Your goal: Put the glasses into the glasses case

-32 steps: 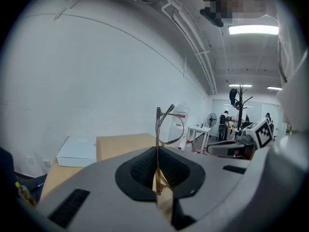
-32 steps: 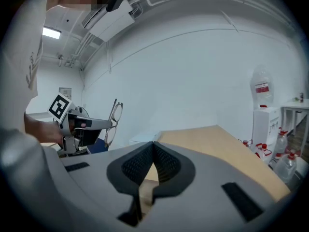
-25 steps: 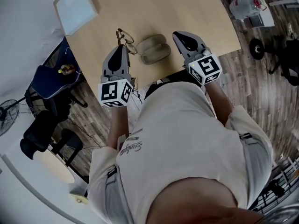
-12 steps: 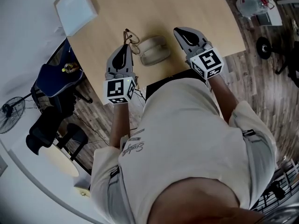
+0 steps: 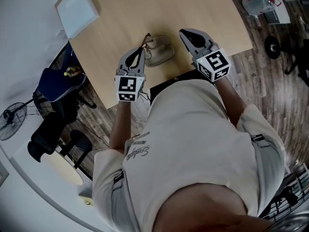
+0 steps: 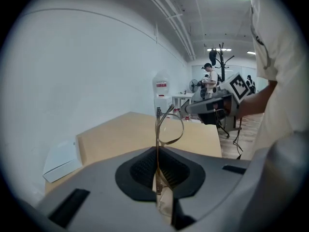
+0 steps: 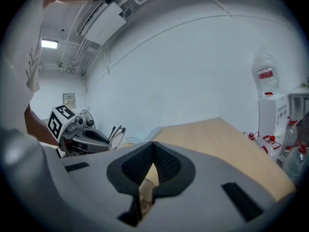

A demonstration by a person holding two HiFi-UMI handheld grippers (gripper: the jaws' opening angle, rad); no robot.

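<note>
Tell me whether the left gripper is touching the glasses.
Touching. The left gripper view shows the left gripper clamped on the glasses, which stick up beyond its closed jaws.

Right gripper (image 7: 153, 149): 2 fingers together (nothing between); left gripper (image 7: 86, 135) at left, holding glasses (image 7: 117, 135).

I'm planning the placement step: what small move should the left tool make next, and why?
Probably carry the thin wire-framed glasses a little right, over the pale oval glasses case. The left tool is shut on them, beside the case's left end; the right tool is shut, empty.
</note>
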